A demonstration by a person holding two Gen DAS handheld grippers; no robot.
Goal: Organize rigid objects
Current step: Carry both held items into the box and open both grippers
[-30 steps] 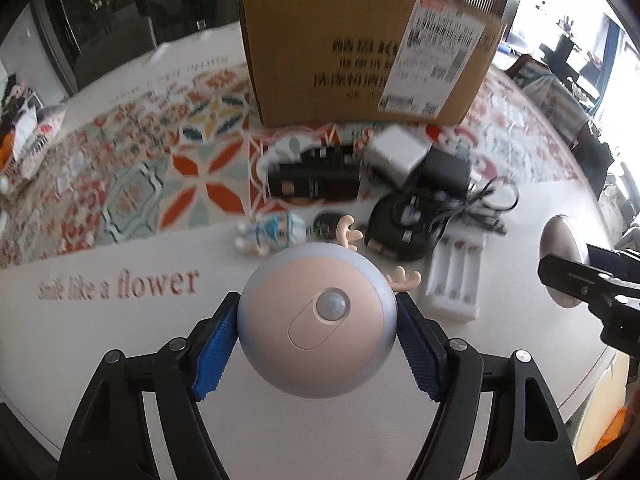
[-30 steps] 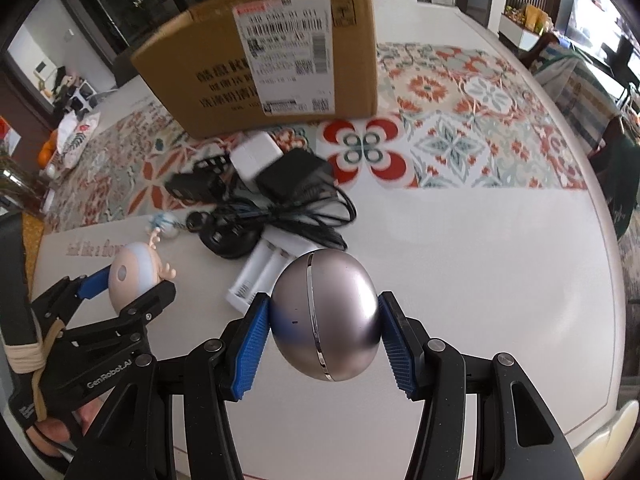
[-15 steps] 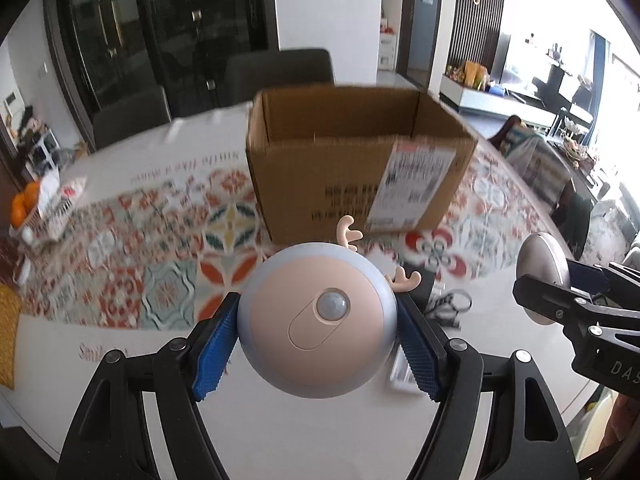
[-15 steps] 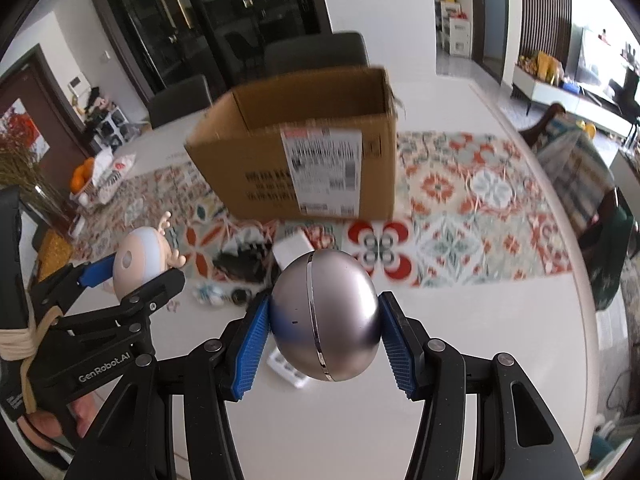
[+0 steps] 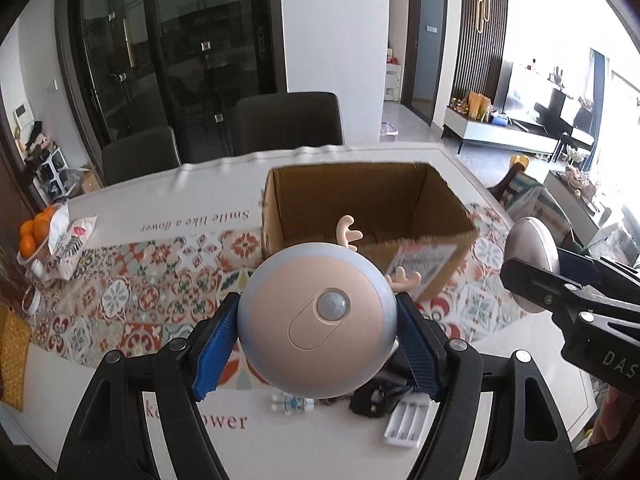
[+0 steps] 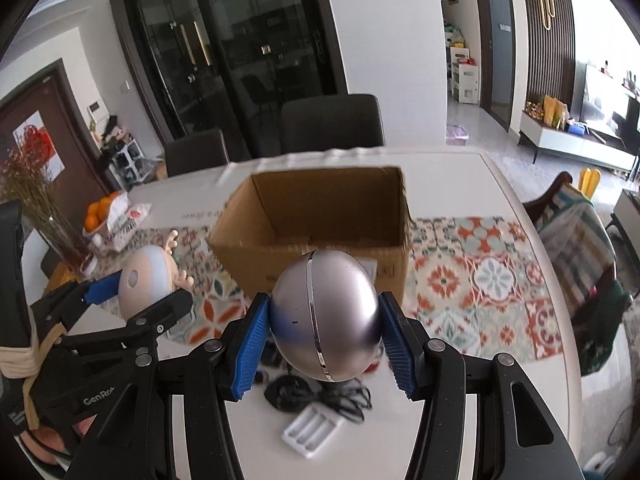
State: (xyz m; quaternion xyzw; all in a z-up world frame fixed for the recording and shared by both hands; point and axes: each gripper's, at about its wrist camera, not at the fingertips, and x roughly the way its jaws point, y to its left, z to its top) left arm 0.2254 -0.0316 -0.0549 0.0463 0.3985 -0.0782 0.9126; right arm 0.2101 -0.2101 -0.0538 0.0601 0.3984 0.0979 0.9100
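With both sets of jaws clamped on round bodies, I note each grip sits across the widest part, blue pads pressing opposite flanks, which I judge keeps a smooth curved shell from squirting out. My left gripper (image 5: 316, 354) is clenched on the antlered night light (image 5: 318, 320), its pink face and sensor dome turned toward the camera, antlers pointing away toward the box. My right gripper (image 6: 325, 340) is clenched on the silver egg-shaped device (image 6: 325, 316), chrome seam running upright between the pads. Both objects hang clear of the surface (image 6: 460, 384), side by side, just short of the near wall of the open cardboard box (image 6: 320, 204); its visible interior looks bare. I read that height as what is needed to clear the box rim, since the box is presumably where the rigid things go. Below the jaws, left on the surface: a black cable bundle (image 6: 320, 394), a white battery holder (image 6: 314, 428), a small bottle (image 5: 292, 403). Farther out, a patterned runner (image 6: 480, 280) lies under the box, and oranges (image 5: 34, 232) sit at the far left edge.
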